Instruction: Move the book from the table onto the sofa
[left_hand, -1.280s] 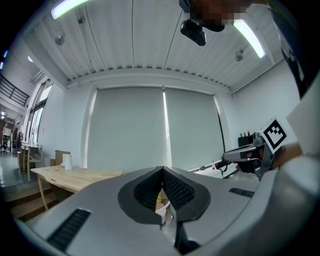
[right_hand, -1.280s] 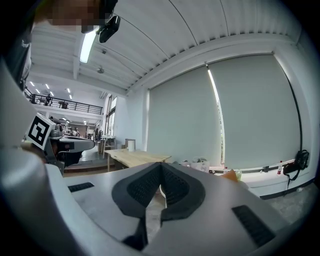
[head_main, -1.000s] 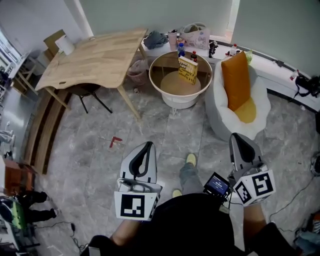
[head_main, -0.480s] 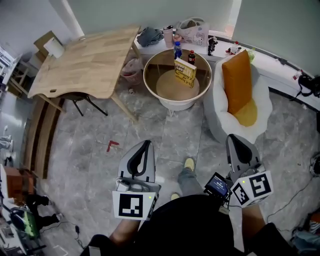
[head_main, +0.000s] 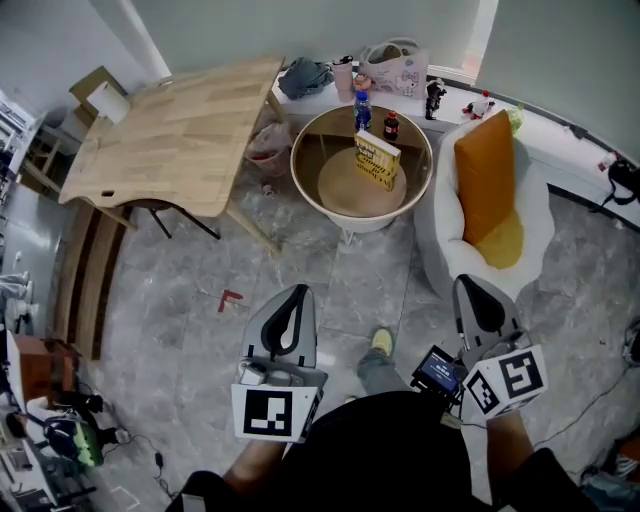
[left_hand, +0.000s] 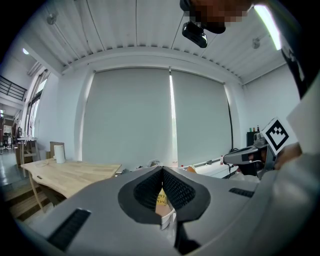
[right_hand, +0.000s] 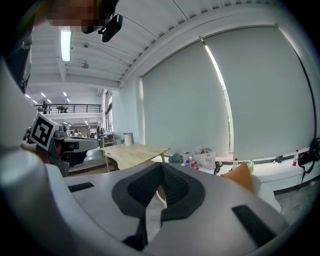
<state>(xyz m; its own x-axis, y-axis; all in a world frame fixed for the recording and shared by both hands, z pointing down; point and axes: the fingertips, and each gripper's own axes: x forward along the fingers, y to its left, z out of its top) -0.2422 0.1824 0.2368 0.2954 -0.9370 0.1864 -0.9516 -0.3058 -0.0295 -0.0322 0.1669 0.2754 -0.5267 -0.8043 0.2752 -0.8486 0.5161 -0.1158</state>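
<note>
The left gripper (left_hand: 162, 172) and the right gripper (right_hand: 161, 175) are each seen with the jaws pressed together at the tips and nothing caught between them, so both are closed and empty, held low in front of the body and aimed toward the round table (head_main: 355, 220). The book (head_main: 377, 160) is found well ahead of them, stood upright on the wooden top inside the table's raised white rim, with a blue-capped bottle (head_main: 362, 106) and a dark bottle (head_main: 391, 126) close behind it. If the jaws are not opened before the book is reached, it is likely to be pushed over, perhaps into the bottles. A low approach may be fouled by the rim. The sofa (head_main: 437, 245) is set just beside the table, but much of its seat is taken by an orange cushion (head_main: 485, 175), so a book laid against that slope could slide off.
</note>
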